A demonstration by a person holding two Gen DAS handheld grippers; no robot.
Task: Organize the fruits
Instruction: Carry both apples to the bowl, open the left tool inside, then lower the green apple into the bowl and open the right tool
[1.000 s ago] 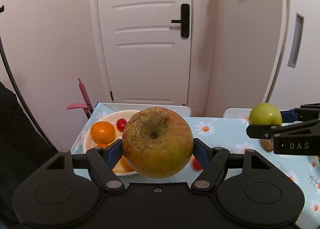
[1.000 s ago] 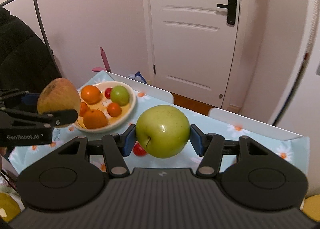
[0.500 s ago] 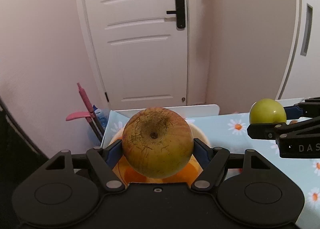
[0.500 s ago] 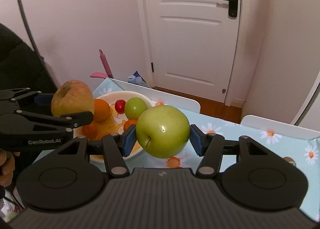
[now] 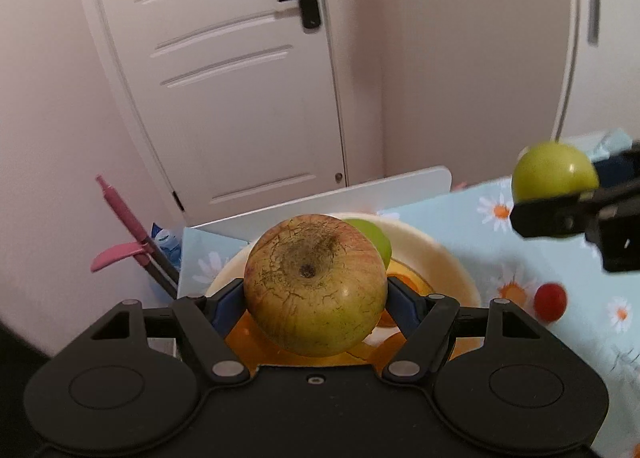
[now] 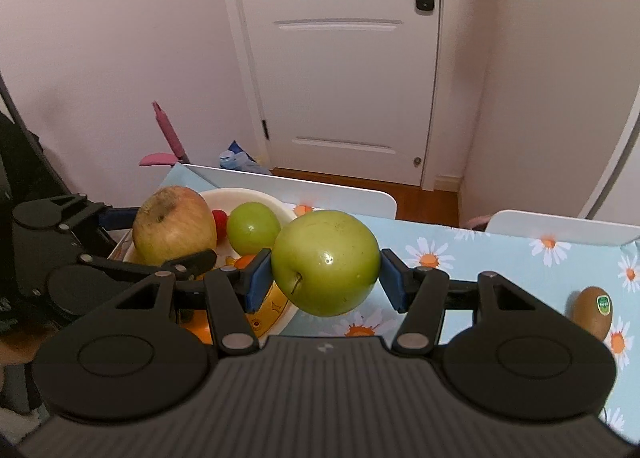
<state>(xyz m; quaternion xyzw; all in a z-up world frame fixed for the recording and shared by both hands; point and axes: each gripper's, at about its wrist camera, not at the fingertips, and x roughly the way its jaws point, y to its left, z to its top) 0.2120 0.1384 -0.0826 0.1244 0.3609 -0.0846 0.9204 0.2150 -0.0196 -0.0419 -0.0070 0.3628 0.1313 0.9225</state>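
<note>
Left gripper (image 5: pixel 316 290) jaws clamped on a russeted yellow-red apple (image 5: pixel 316 286) above the cream fruit bowl (image 5: pixel 452 266); right gripper (image 6: pixel 326 274) jaws clamped on a glossy green apple (image 6: pixel 326 262) beside it. A brown kiwi (image 6: pixel 591 312) and a small red fruit (image 5: pixel 551 302) lie on the daisy-print worktop (image 6: pixel 480 254); white panelled door (image 6: pixel 340 58) behind.

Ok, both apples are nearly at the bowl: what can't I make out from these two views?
- Bowl floor, left wrist view: hidden behind the russet apple in the left hand-held gripper.
- Oranges, right wrist view: mostly covered by the gripper bodies.
- Right hand-held gripper, left wrist view: blurred, cut by the frame edge.
- Kiwi sticker text: too small.
</note>
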